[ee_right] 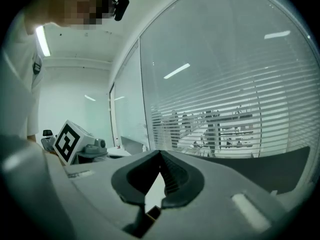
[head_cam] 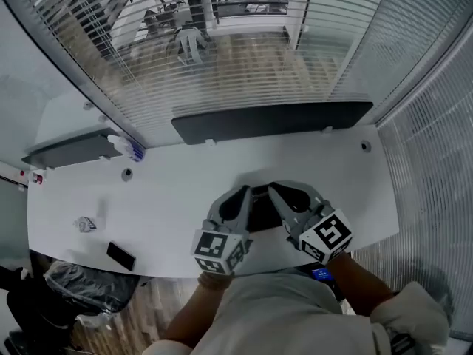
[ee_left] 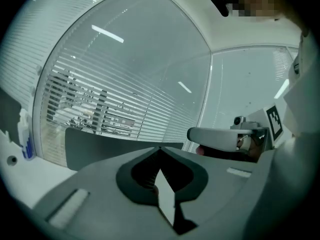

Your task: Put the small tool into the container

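Note:
Both grippers are held close to my body over the table's front edge, tilted upward toward the glass wall. My left gripper (head_cam: 242, 194) (ee_left: 160, 150) is shut, its tips meeting with nothing between them. My right gripper (head_cam: 276, 190) (ee_right: 160, 154) is shut and empty too, right beside the left one. A small pale object (head_cam: 86, 224), possibly the small tool, lies on the white table (head_cam: 177, 191) far to the left. A flat black item (head_cam: 120, 255) sits near it at the front edge. I cannot tell which thing is the container.
A dark grey tray-like shelf (head_cam: 70, 150) and a white bottle with a blue end (head_cam: 126, 148) stand at the back left. A black panel (head_cam: 273, 120) runs along the table's far edge before the blinds. A dark bag (head_cam: 81, 287) sits below the table's left front.

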{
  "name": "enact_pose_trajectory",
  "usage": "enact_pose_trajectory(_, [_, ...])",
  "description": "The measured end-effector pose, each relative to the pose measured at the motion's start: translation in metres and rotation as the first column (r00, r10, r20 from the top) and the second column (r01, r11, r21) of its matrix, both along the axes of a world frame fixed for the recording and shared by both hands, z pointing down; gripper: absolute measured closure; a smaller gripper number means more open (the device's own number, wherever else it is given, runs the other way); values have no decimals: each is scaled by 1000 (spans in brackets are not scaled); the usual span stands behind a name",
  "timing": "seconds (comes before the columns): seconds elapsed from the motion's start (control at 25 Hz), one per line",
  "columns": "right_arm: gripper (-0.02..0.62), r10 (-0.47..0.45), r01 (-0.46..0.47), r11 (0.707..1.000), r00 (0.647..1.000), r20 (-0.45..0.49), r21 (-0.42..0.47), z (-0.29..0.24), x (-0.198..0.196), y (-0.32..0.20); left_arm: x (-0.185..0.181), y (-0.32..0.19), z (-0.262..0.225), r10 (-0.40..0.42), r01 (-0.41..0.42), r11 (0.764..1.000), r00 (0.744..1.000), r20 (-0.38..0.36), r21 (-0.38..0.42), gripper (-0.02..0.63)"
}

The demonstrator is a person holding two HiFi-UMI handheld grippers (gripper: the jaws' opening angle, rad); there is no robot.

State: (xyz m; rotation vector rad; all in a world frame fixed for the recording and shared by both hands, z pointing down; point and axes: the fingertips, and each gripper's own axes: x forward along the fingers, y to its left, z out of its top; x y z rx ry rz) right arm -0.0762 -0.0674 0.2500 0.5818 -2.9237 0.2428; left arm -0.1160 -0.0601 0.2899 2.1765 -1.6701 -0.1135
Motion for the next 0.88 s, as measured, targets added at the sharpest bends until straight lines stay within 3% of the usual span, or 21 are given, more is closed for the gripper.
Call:
enact_pose_trajectory(0.56, [595,107,-110,994,988,111,27,-56,24,29,29,28,-72,40,-42,991,999,12,131,603])
enact_pose_trajectory(0.88, [595,144,-152,986,983,110,69,-72,35,35,51,24,-85,88,-90,986,996,23,144,603])
